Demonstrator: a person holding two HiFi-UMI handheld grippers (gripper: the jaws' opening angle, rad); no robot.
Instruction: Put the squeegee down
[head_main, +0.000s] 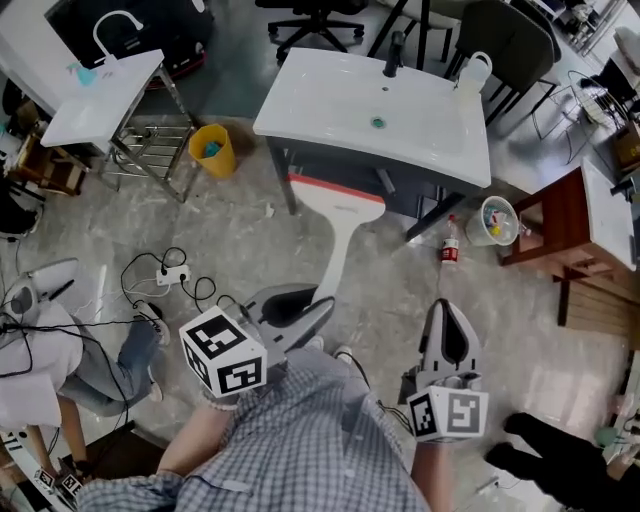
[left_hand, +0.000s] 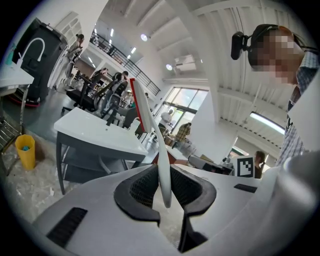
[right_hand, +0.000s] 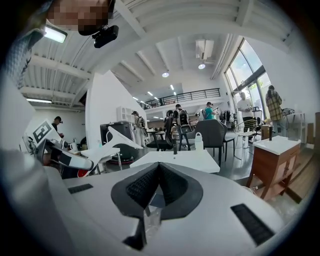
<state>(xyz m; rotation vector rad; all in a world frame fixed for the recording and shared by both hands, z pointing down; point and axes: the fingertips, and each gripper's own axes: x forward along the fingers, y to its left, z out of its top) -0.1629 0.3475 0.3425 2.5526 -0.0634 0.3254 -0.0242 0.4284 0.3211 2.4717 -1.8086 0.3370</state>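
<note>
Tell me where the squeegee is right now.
Centre of the head view: the squeegee is held by its handle in the left gripper, blade end toward the white sink.

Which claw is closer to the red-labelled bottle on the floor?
Right. The right claw, shut and empty, sits just below the bottle in the head view; the left claw, gripping the squeegee, is farther off to its lower left.

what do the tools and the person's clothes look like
The left tool and right tool have smooth light grey shells, black ribbed pads and dark slots on top. Each carries a white cube with black square markers. The person wears a blue-grey checked shirt.
</note>
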